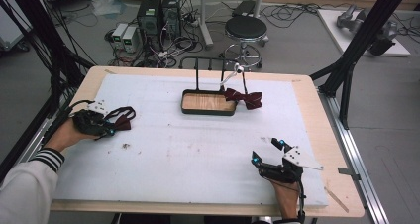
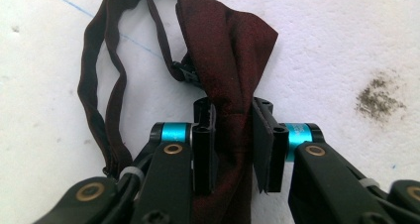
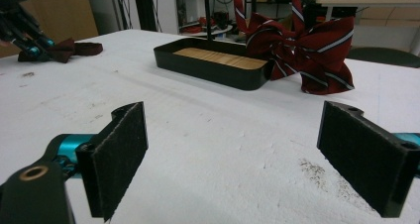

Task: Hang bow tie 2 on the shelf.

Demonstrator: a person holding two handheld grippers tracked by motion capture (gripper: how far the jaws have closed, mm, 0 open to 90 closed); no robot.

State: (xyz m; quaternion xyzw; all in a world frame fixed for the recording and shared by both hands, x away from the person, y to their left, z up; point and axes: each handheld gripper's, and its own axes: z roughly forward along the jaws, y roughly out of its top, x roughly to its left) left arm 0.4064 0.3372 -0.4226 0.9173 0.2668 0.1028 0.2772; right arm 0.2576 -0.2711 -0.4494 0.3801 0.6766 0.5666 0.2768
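From above, the left tool (image 1: 110, 128) sits at the bench's (image 1: 317, 110) left side, on the white mat (image 1: 198, 149). Its tips are buried in a dark red bow tie (image 1: 124, 121), so the grip itself is hard to make out from here. The strap loops off behind it, near the tool's body. The right tool (image 1: 267, 151) rests near the front right corner, its jaws standing wide apart with nothing between them. Mid-bench is a black tray (image 1: 187, 108) with a wooden floor, a thin black rack (image 1: 198, 70) rising from its far side. A second, striped bow tie (image 1: 243, 98) hangs touching the tray's right end; what it hangs from is too fine to tell.

In the left gripper view, the jaws are clamped on the bow tie (image 2: 233, 85), squeezing one wing into a narrow bunch. The fabric is deep maroon, plain, creased. Its strap (image 2: 99, 95) curls in a loop to the left, flat on the mat. The tie's lower end is cut off by the frame.

In the right gripper view, the pads (image 3: 119, 154) stand open over bare mat. Beyond are the tray (image 3: 213, 68) and the striped tie (image 3: 307, 50), its top cut off. The left tool (image 3: 22, 33) shows far left, partly cropped.
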